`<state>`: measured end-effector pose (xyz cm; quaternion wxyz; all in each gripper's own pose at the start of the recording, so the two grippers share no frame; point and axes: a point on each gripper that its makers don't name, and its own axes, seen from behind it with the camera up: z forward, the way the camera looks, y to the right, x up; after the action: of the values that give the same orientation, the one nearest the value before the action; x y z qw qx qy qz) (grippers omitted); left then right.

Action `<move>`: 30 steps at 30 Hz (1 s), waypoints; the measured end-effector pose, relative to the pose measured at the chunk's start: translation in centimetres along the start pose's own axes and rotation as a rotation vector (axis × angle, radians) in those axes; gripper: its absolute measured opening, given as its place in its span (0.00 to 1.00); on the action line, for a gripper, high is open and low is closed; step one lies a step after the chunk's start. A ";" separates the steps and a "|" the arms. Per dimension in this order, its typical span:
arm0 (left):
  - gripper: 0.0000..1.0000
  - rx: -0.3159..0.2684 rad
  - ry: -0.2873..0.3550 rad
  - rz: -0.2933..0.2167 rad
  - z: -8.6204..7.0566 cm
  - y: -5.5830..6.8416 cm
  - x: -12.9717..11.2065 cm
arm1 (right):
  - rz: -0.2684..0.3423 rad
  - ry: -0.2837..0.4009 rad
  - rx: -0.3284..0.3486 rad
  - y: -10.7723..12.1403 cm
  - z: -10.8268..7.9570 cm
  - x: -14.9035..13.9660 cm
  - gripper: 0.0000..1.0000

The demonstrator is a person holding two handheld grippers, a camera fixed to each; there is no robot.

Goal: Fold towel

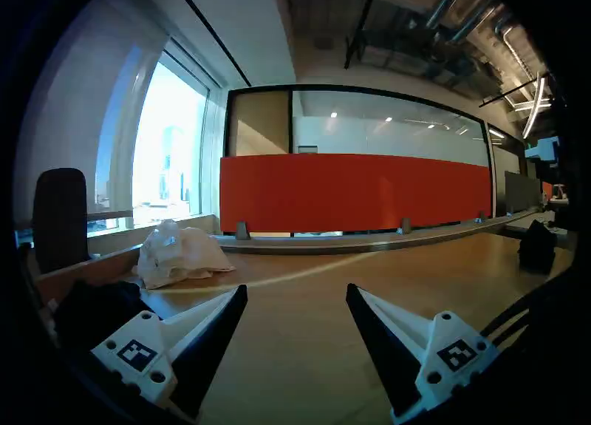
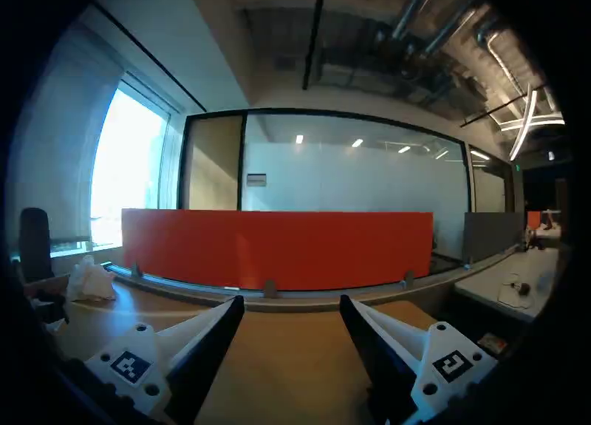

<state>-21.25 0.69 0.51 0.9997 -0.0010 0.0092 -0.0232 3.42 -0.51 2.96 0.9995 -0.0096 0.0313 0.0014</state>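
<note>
A crumpled white towel lies in a heap on the wooden desk, at the far left near the window. In the left gripper view my left gripper stands open above the desk, well short of the towel and to its right, with nothing between its fingers. The right gripper view has the same towel small at the far left edge. My right gripper is open too, empty, pointing across the desk at the orange divider.
An orange divider panel runs along the desk's far edge, with glass walls behind. A dark chair back stands at the left by the window. A dark object sits on the desk's right; another dark bundle lies near left.
</note>
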 end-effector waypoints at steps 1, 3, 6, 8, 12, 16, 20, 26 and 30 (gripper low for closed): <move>1.00 0.000 0.000 0.001 0.0 0.0 0.0 | 0.002 0.003 -0.002 0.2 0.0 -0.1 1.00; 1.00 0.000 0.000 0.002 0.0 0.0 0.0 | 0.006 0.008 -0.008 0.7 0.1 -0.4 1.00; 1.00 0.000 0.001 0.000 0.0 0.1 0.0 | 0.021 0.007 -0.012 1.1 0.0 -1.4 1.00; 1.00 0.000 0.001 -0.001 0.0 0.1 -0.1 | 0.031 0.000 -0.009 1.2 -0.1 -2.4 1.00; 0.99 0.000 0.001 -0.001 0.0 0.0 -0.1 | 0.043 -0.004 0.002 1.2 -0.5 -4.2 1.00; 1.00 0.000 0.001 0.001 0.1 0.1 -0.2 | 0.051 -0.008 0.002 1.5 -0.9 -6.1 1.00; 1.00 0.000 0.001 0.000 0.1 0.1 -0.2 | 0.065 -0.016 -0.015 2.2 -1.3 -8.2 1.00; 1.00 0.001 0.001 -0.001 0.0 0.1 -0.2 | 0.097 -0.021 -0.027 3.2 -1.8 -10.6 1.00; 1.00 0.000 0.001 0.001 0.0 0.1 -0.2 | 0.117 -0.025 -0.046 4.1 -1.9 -12.0 1.00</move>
<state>-21.46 0.76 0.53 0.9997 -0.0007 0.0097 -0.0229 -8.70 3.51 1.78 0.9975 -0.0309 0.0195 0.0606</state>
